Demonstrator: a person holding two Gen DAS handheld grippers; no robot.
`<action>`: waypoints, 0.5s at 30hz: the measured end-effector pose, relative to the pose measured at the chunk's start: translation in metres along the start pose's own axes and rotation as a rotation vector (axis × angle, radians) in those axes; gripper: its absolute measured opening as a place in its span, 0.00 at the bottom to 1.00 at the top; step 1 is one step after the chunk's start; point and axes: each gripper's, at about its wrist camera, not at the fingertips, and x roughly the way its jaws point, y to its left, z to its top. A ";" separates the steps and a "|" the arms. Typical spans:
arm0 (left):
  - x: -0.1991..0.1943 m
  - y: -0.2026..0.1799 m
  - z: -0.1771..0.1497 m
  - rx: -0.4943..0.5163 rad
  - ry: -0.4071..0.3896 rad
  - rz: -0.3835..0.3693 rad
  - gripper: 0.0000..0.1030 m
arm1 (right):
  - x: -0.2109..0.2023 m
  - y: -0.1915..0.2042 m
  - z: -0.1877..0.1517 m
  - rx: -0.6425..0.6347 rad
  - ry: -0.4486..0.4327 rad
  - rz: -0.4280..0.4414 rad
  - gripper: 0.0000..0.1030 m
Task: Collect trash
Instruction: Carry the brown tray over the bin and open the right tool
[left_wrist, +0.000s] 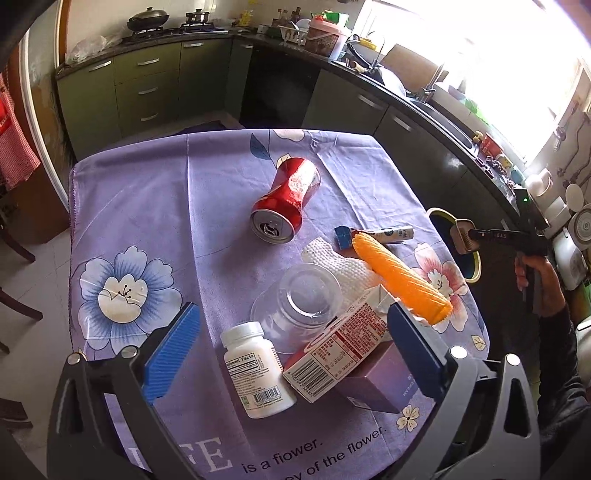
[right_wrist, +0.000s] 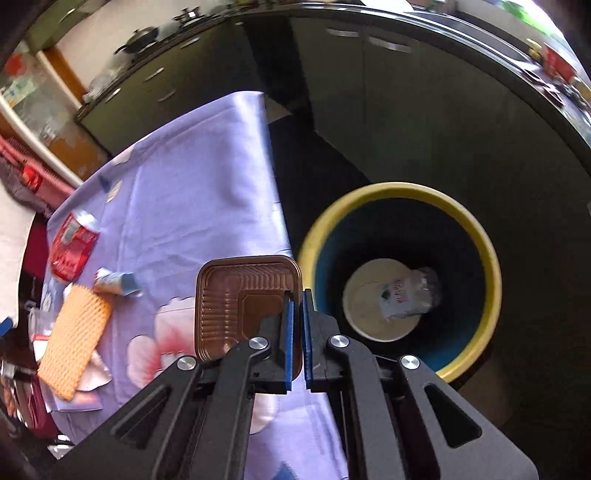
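My right gripper is shut on the edge of a brown plastic tray, held at the table's right edge beside a yellow-rimmed bin that holds a crumpled wrapper. The left wrist view shows that gripper and tray over the bin. My left gripper is open above a white pill bottle, a red-and-white carton and a clear cup. A crushed red can, an orange foam sleeve, a tissue and a tube lie on the purple floral tablecloth.
A purple box lies under the carton. Green kitchen cabinets and a counter with a sink run behind and to the right of the table. Chair legs stand at the left.
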 end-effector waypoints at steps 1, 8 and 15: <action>0.000 -0.002 0.000 0.007 0.000 0.003 0.93 | 0.005 -0.017 0.002 0.032 0.003 -0.030 0.05; 0.000 -0.015 0.006 0.043 0.015 0.020 0.93 | 0.051 -0.087 0.010 0.169 0.069 -0.097 0.05; 0.003 -0.026 0.014 0.083 0.032 0.041 0.93 | 0.071 -0.106 0.010 0.223 0.099 -0.087 0.25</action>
